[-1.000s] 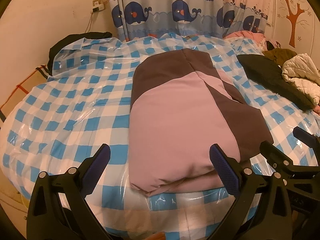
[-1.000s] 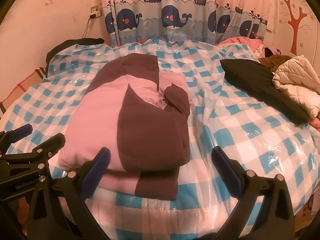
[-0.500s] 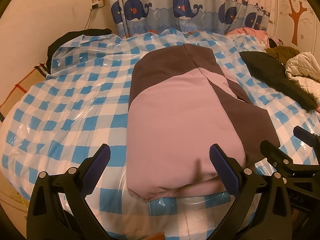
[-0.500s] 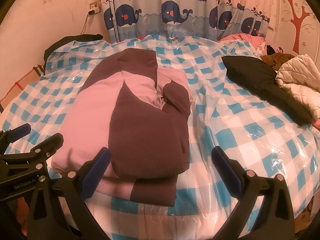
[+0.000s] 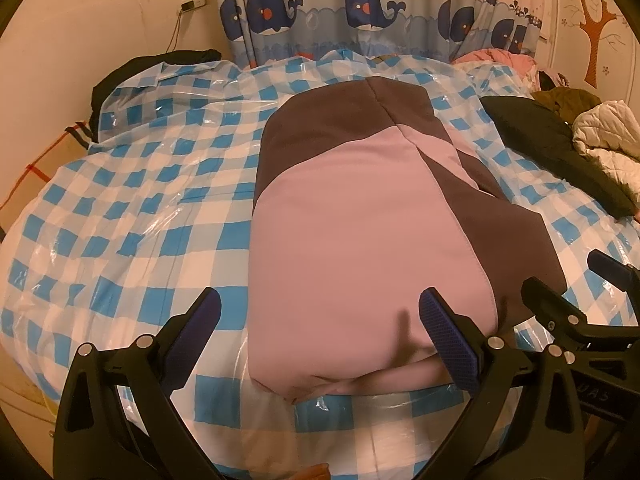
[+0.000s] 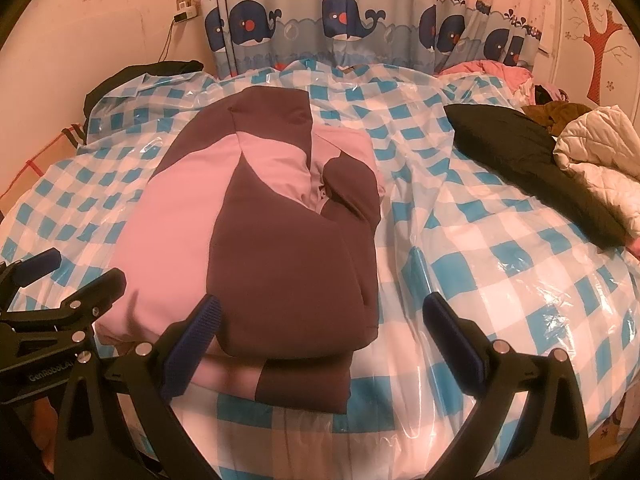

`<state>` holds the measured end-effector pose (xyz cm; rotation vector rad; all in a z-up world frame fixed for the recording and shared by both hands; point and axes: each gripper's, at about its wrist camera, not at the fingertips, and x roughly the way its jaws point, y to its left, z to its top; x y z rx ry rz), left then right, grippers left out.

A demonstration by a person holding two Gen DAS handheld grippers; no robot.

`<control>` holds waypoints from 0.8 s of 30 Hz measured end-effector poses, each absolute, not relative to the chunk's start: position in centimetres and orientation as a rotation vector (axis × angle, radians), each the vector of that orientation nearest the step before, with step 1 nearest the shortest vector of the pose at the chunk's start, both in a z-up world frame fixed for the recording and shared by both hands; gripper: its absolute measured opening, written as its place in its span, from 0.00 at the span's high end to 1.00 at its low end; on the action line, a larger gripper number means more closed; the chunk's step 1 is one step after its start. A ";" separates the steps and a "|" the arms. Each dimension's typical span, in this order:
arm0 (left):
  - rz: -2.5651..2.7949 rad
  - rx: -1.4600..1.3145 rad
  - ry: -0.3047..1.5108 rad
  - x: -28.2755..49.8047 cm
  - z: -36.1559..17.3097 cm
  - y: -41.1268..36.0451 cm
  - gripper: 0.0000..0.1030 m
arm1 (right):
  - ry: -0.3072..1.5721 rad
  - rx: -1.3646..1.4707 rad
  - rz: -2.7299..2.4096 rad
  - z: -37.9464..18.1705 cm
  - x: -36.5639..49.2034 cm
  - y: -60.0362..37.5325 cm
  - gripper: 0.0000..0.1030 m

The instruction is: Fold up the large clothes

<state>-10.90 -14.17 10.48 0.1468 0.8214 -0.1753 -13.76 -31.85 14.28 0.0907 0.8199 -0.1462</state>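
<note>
Over jacket (image 5: 360, 240), hand-held grippers gape, empty.

Both wrist views low, near the bed's (image 5: 120, 216) front edge — shared folded garment (image 5: 360, 240).

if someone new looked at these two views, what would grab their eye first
First the folded pink and brown garment, a thick bundle in the middle of the bed on the blue-and-white checked plastic cover. Next the whale-print curtain along the far wall behind the bed. The left gripper and right gripper hang open at the bundle's near edge, holding nothing.
</note>
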 end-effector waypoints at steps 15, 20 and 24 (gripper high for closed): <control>-0.181 0.141 0.823 -10.8 10.3 -14.2 0.07 | 0.818 0.096 -0.143 14.3 -13.7 -31.9 0.06; -0.179 0.158 0.827 -10.7 10.0 -14.7 0.07 | 0.821 0.094 -0.145 14.2 -13.7 -32.1 0.06; -0.195 0.163 0.858 -10.5 9.9 -15.0 0.07 | 0.821 0.096 -0.143 14.1 -13.7 -32.3 0.06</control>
